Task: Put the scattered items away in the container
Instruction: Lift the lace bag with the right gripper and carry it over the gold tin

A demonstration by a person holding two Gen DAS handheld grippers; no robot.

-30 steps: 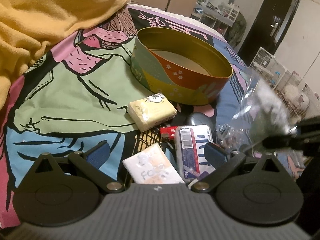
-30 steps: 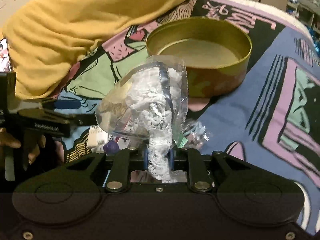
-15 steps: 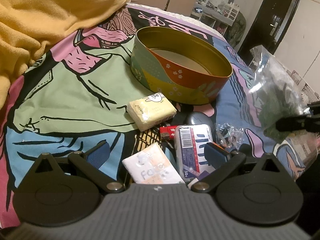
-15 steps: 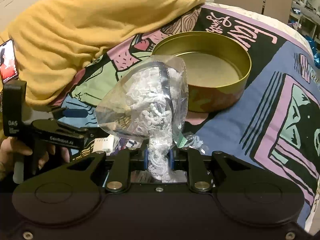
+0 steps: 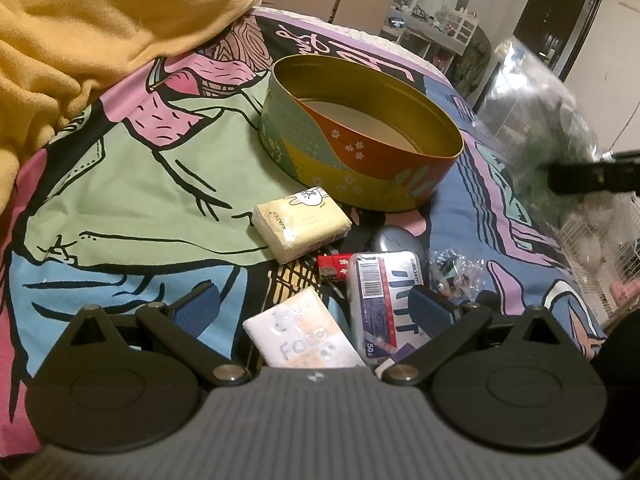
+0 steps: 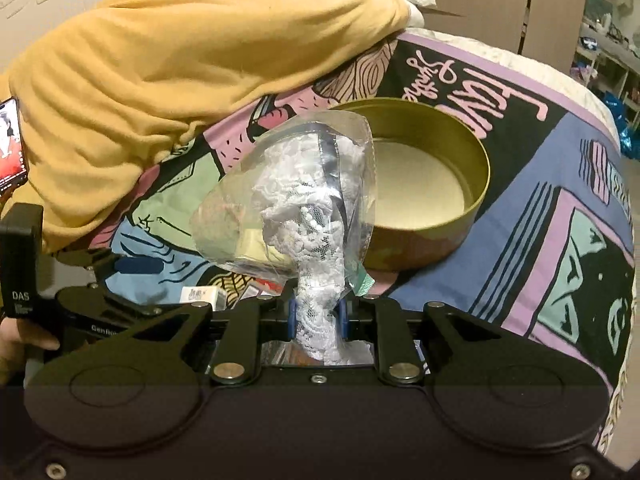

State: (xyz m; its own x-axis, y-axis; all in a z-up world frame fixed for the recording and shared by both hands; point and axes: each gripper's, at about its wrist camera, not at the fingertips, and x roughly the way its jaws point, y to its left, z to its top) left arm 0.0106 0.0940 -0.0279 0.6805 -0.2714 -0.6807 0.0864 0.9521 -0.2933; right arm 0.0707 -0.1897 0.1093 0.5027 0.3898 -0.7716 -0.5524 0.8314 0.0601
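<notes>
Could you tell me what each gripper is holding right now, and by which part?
The right gripper pinches the clear bag of white lace by its gathered lower end; the left gripper holds nothing.

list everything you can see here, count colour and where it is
round tin: 1, gold inside, red, green and yellow outside, open and empty on the bedspread
clear bag of white lace: 1, clamped in the right gripper, raised in front of the tin
tissue packs: 2, pale yellow near the tin, white nearest the left gripper
blue-and-white packet: 1, beside the white pack
red item: 1, small, between the packs
grey rounded object: 1, behind the packet
crinkled clear wrapper: 1, right of the packet
yellow blanket: 1, heaped far left
bedspread: 1, multicoloured cartoon print
phone: 1, lit screen, left edge
left gripper: open
right gripper: shut on the bag
</notes>
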